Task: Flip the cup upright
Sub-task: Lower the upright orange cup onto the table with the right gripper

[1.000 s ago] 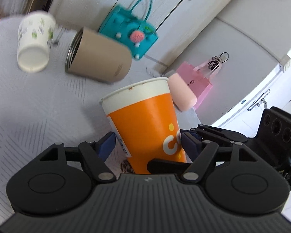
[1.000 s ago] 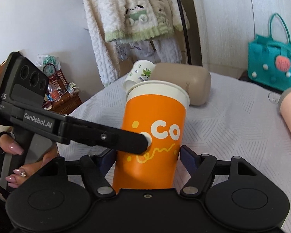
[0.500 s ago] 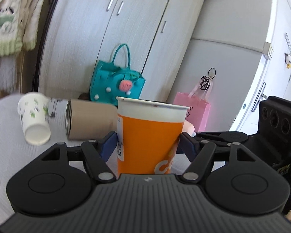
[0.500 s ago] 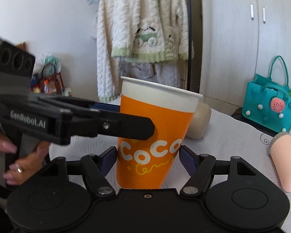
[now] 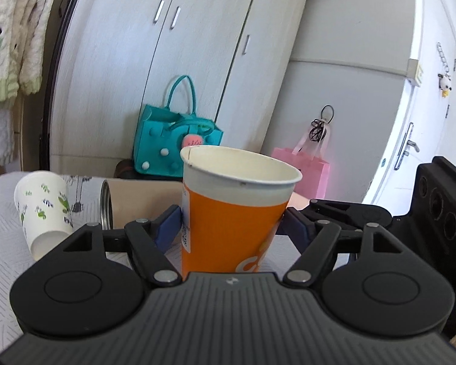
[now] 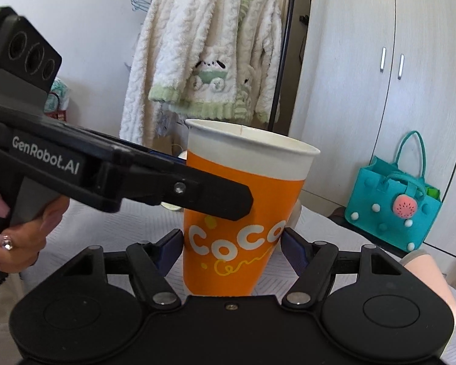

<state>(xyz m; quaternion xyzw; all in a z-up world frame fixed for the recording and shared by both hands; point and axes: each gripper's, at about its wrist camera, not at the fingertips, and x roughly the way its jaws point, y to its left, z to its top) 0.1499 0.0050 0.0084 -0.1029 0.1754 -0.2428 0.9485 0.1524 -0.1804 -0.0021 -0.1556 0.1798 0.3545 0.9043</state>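
An orange paper cup point(image 5: 231, 222) with a white rim stands upright, mouth up, between the blue pads of both grippers. My left gripper point(image 5: 232, 225) is shut on its sides. My right gripper point(image 6: 232, 243) grips the same cup point(image 6: 243, 222) from another side, its pads touching the cup wall. The left gripper's black finger point(image 6: 197, 191) crosses the cup front in the right wrist view. The cup's base is hidden behind the gripper bodies.
A white cup with green prints point(image 5: 44, 210) and a beige tumbler point(image 5: 143, 200) lie on their sides on the white tablecloth point(image 5: 3, 261). A pink tumbler point(image 6: 425, 276) lies at the right. A teal bag point(image 6: 395, 200), pink bag point(image 5: 304, 170) and wardrobe stand behind.
Both grippers have tilted the orange cup from leaning to upright and levelled out, so the views now look along the table at the wardrobe.
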